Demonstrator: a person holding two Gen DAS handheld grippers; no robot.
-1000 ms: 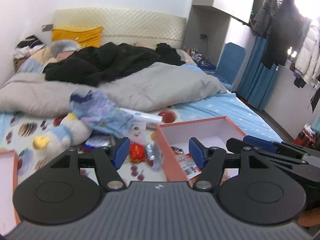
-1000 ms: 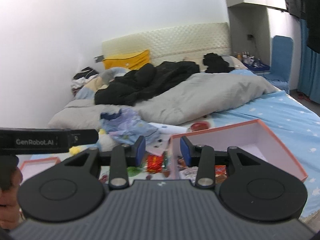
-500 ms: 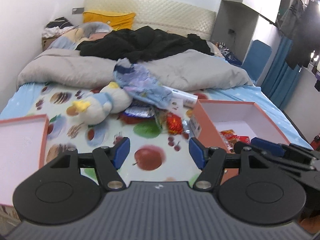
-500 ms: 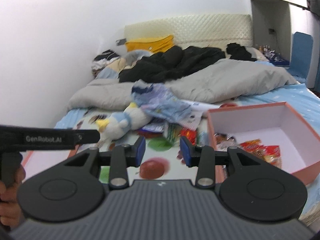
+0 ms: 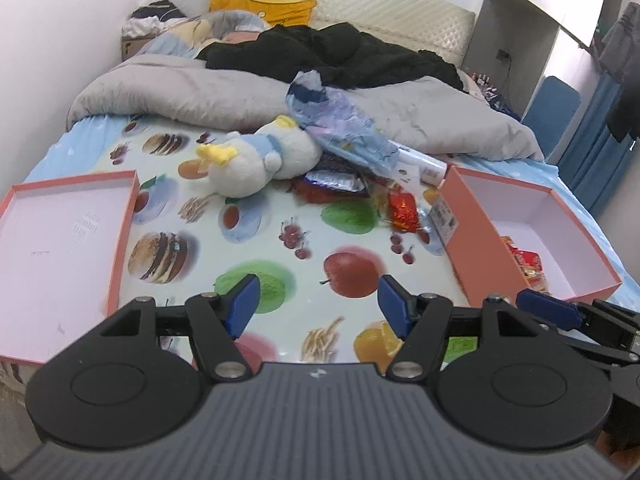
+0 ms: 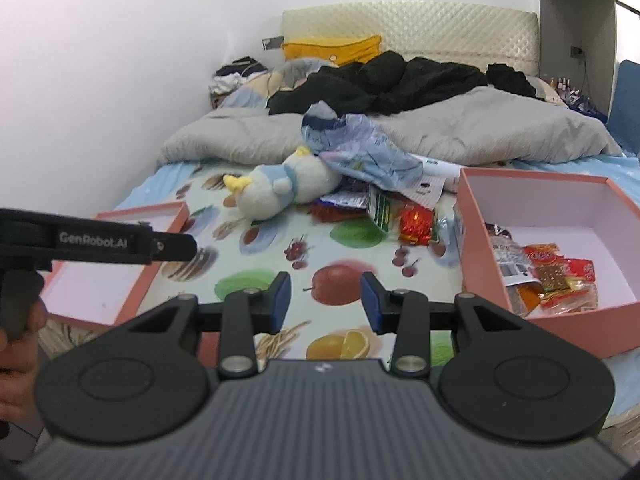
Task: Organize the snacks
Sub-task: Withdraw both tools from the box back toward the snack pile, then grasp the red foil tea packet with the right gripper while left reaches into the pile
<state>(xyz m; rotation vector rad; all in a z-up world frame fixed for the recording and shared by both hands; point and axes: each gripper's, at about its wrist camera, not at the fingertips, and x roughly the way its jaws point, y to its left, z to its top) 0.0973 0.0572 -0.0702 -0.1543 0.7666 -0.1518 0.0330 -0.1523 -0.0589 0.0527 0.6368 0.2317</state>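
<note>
A pink box (image 5: 476,232) sits on the bed at the right and holds several snack packets (image 6: 552,276); the right wrist view shows it too (image 6: 472,216). Loose snacks lie beside it: a red packet (image 5: 403,210) (image 6: 416,222), a green packet (image 6: 380,208), a blue wrapper (image 5: 334,180). The box lid (image 5: 60,248) (image 6: 120,276) lies at the left. My left gripper (image 5: 318,306) is open and empty above the fruit-print sheet. My right gripper (image 6: 324,300) is open and empty, above the sheet, left of the box.
A white duck plush toy (image 5: 256,160) lies in the middle, with a crumpled blue plastic bag (image 5: 344,128) and a white tube (image 5: 420,164) behind the snacks. A grey duvet (image 5: 200,96) and black clothes (image 5: 332,52) fill the far bed. The near bed edge lies just under both grippers.
Both grippers pulled back and tilted down, so more of the near sheet and the lid at the left came into view. The jaws stayed open and empty.
</note>
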